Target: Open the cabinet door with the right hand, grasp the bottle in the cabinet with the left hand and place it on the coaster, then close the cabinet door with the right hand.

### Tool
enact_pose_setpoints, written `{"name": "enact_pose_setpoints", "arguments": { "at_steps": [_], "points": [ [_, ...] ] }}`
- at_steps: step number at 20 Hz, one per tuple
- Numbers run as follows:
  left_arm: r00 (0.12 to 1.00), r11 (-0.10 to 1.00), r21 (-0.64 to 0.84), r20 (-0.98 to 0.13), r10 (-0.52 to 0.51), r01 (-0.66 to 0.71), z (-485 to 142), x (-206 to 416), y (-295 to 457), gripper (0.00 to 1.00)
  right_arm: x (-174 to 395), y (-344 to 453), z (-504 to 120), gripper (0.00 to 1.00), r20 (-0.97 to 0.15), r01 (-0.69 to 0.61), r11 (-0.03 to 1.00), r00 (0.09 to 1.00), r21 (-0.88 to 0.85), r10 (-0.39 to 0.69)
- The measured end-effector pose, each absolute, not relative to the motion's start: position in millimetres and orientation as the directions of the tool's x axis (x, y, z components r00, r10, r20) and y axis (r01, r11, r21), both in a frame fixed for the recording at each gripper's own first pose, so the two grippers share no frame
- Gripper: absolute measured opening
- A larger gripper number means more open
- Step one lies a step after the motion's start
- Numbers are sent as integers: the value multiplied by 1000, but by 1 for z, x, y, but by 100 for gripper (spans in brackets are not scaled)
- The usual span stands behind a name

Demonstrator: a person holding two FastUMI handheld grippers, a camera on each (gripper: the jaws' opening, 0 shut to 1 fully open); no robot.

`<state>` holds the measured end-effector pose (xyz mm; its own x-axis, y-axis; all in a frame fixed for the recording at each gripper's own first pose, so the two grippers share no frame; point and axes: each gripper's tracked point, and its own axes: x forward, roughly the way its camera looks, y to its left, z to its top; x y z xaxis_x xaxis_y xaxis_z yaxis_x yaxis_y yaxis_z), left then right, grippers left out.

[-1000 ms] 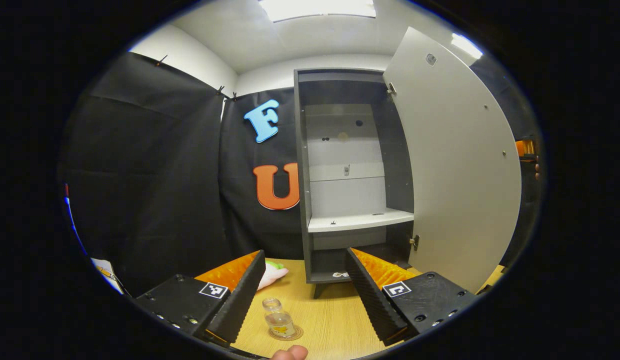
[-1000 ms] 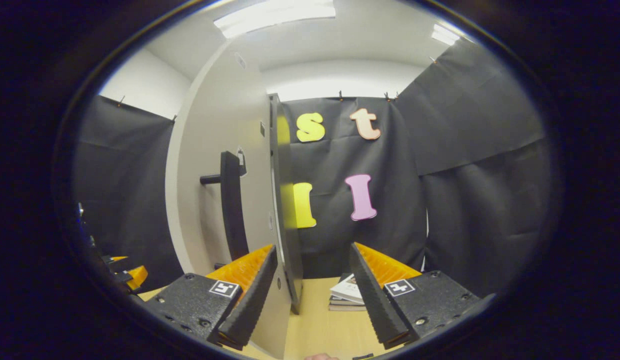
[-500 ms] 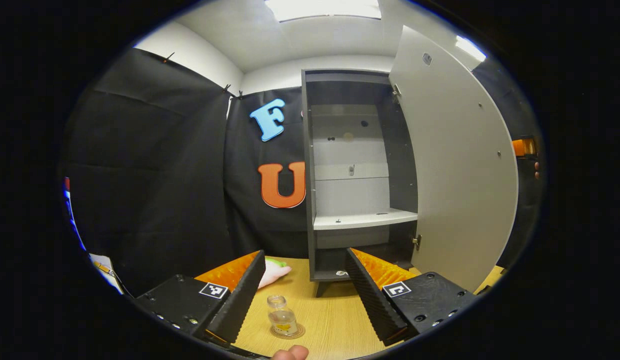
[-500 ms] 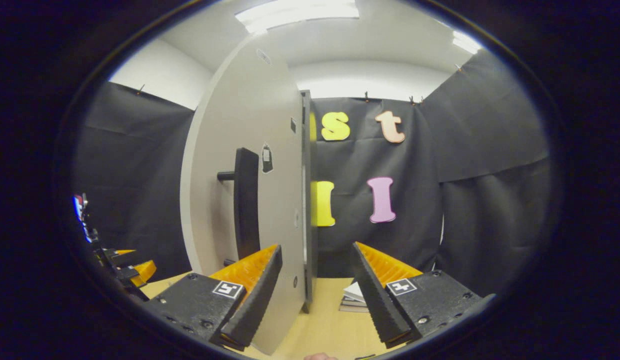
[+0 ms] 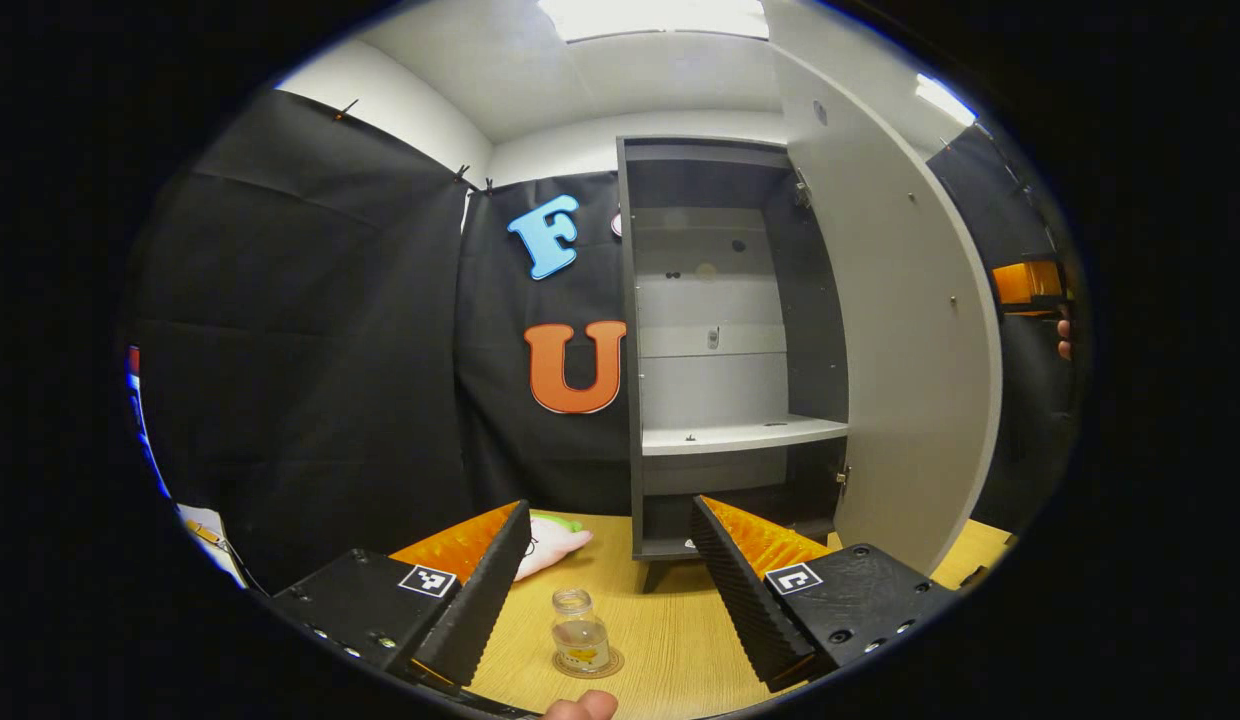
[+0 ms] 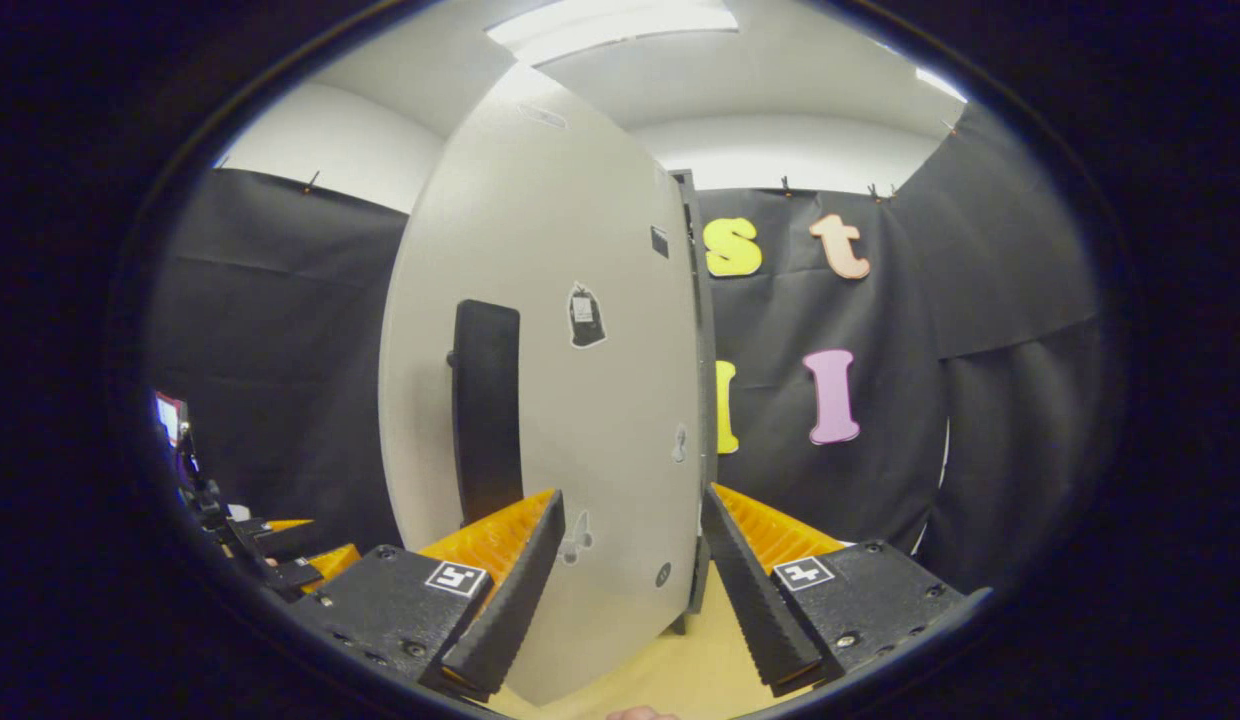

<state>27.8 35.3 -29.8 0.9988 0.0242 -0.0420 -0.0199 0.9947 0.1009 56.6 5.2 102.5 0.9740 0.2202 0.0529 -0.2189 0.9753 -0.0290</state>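
A small clear bottle point(image 5: 579, 630) stands upright on a round coaster point(image 5: 607, 664) on the wooden table, low in the left gripper view. My left gripper point(image 5: 610, 580) hangs open just above and behind it, touching nothing. Beyond stands the dark cabinet point(image 5: 725, 340) with a bare white shelf point(image 5: 745, 436); its pale door point(image 5: 915, 340) swings partly open at the right. In the right gripper view the door's outer face point(image 6: 580, 400) with its black handle point(image 6: 487, 405) is right in front of my open right gripper point(image 6: 630, 590). The other gripper point(image 6: 280, 555) shows at the lower left there.
A pink and green soft toy point(image 5: 550, 535) lies on the table point(image 5: 670, 640) left of the cabinet's foot. Black cloth walls close the booth on all sides. A fingertip point(image 5: 580, 706) shows at the bottom edge.
The door has swung toward the cabinet, showing more of its outer face in the right gripper view and hiding the books there. The left gripper has drawn back from the bottle.
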Motion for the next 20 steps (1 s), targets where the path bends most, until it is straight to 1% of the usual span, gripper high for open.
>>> {"name": "enact_pose_setpoints", "arguments": {
  "at_steps": [5, 8, 13, 14, 15, 17, 18, 19, 20],
  "points": [
    [999, 997, 80, -34, 12, -9, -27, 30, 38, 96, 82, 52, 101, 90, 39, -301, 953, 953, -31, 302],
    [999, 996, 88, -26, 21, -19, -27, 34, 47, 96, 103, 84, 105, 91, 46, -334, 941, 940, -57, 337],
    [998, 994, 89, -32, 60, -57, -32, 40, 67, 96, 153, 143, 94, 91, 57, -381, 921, 921, -79, 386],
    [997, 995, 83, -33, 67, -64, -33, 40, 71, 96, 164, 154, 95, 87, 64, -389, 918, 917, -79, 394],
    [997, 994, 79, -36, 74, -71, -34, 41, 74, 96, 176, 163, 95, 91, 69, -387, 919, 917, -74, 392],
    [995, 993, 79, -40, 90, -86, -35, 41, 81, 96, 197, 174, 93, 91, 70, -377, 924, 922, -68, 381],
    [994, 993, 78, -41, 97, -93, -36, 41, 83, 96, 204, 178, 94, 87, 71, -375, 925, 923, -61, 379],
    [994, 992, 76, -38, 102, -99, -36, 41, 85, 96, 210, 180, 94, 91, 72, -373, 926, 924, -50, 376],
    [994, 992, 74, -30, 106, -103, -32, 41, 85, 96, 210, 179, 93, 91, 74, -373, 927, 924, -43, 375]
  ]
}}
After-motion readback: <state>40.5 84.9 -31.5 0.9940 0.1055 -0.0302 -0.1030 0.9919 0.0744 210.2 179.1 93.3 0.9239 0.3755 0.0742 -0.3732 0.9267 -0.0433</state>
